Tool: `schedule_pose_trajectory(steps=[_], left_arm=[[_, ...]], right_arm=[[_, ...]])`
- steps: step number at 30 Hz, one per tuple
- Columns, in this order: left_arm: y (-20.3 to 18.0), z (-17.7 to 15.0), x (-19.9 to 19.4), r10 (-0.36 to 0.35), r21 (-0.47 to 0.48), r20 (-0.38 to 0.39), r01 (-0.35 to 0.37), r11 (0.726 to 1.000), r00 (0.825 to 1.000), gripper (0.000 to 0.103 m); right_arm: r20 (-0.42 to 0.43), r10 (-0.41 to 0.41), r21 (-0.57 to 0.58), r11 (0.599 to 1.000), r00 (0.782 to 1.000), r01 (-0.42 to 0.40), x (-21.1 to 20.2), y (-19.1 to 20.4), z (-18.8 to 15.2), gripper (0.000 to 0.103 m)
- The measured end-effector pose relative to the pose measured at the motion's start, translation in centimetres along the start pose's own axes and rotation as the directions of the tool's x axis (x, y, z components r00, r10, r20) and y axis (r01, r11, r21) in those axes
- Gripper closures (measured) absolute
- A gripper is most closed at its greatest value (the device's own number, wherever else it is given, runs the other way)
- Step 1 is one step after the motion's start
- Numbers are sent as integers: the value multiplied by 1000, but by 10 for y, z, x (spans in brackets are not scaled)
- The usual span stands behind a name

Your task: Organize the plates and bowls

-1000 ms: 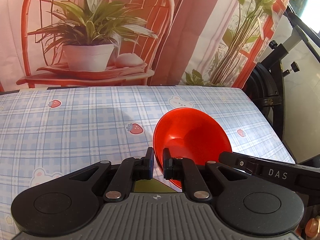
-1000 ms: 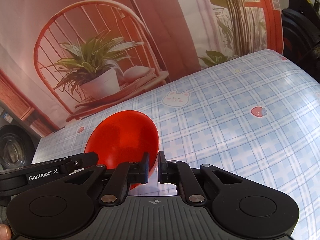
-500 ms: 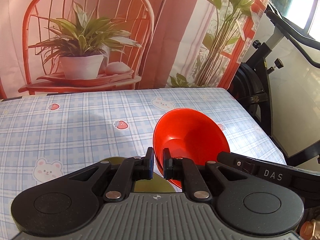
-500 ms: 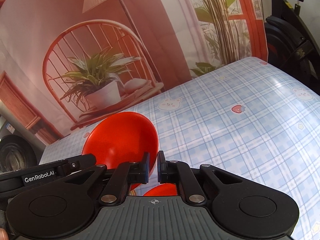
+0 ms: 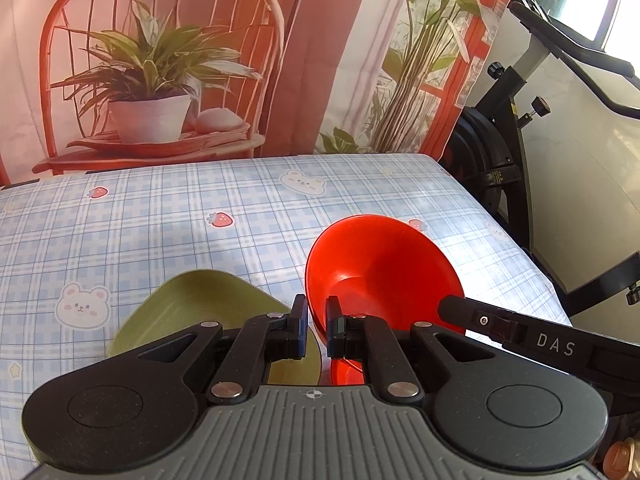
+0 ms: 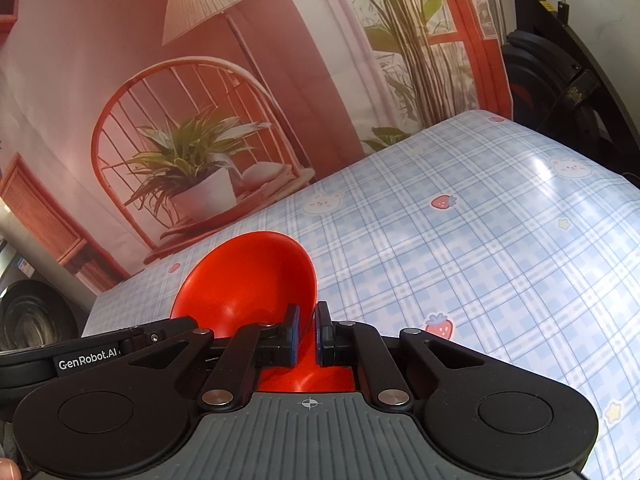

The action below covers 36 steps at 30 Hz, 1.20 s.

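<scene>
Red bowl (image 5: 384, 276) held above the table (image 5: 160, 216), tipped on edge. In the left wrist view its mouth faces left and toward the camera, with the inside and flat bottom visible; its rim runs from low near the fingertips to high at the far side. In the right wrist view the same bowl (image 6: 248, 280) shows its hollow facing right and toward the camera, rim tilted steeply. No clear long axis: the bowl is round.

Left gripper (image 5: 316, 328): jaws nearly together, clamped on the bowl's near rim, one pad inside the rim and one outside. Right gripper (image 6: 306, 334): jaws likewise nearly together, pinching the bowl's rim at its right-hand lower edge. Both grippers grip the one bowl from opposite sides; each gripper's arm shows at the edge of the other's view, beside the bowl.

Green plate (image 5: 192, 304) lies flat on the table below and left of the left gripper, partly hidden by the gripper body. A second red piece (image 5: 346, 372) shows under the left gripper's fingers, and red also shows under the right gripper; I cannot tell whether it is another dish or part of the held bowl.

Table carries a blue checked cloth with bears and strawberries. Behind it hangs a printed backdrop (image 5: 160, 60); an exercise bike (image 5: 520, 128) stands at the right.
</scene>
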State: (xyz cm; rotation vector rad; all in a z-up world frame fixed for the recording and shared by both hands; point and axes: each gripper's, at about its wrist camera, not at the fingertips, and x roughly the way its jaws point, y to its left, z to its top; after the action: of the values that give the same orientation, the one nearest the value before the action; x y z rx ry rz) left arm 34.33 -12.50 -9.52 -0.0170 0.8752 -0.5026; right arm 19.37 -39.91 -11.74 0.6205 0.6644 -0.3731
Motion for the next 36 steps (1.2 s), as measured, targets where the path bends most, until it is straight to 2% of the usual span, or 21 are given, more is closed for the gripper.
schedule_pose_trajectory(steps=[17, 36], left_arm=[[-17, -29, -6, -28, 3, 12, 28, 1000, 1000, 92], [-15, -39, 6, -35, -17, -48, 34, 999, 998, 92]], right_arm=[[-20, -19, 35, 999, 1000, 20, -11, -29, -22, 96], [-47, -27, 49, 998, 999, 29, -6, -40, -31, 96]])
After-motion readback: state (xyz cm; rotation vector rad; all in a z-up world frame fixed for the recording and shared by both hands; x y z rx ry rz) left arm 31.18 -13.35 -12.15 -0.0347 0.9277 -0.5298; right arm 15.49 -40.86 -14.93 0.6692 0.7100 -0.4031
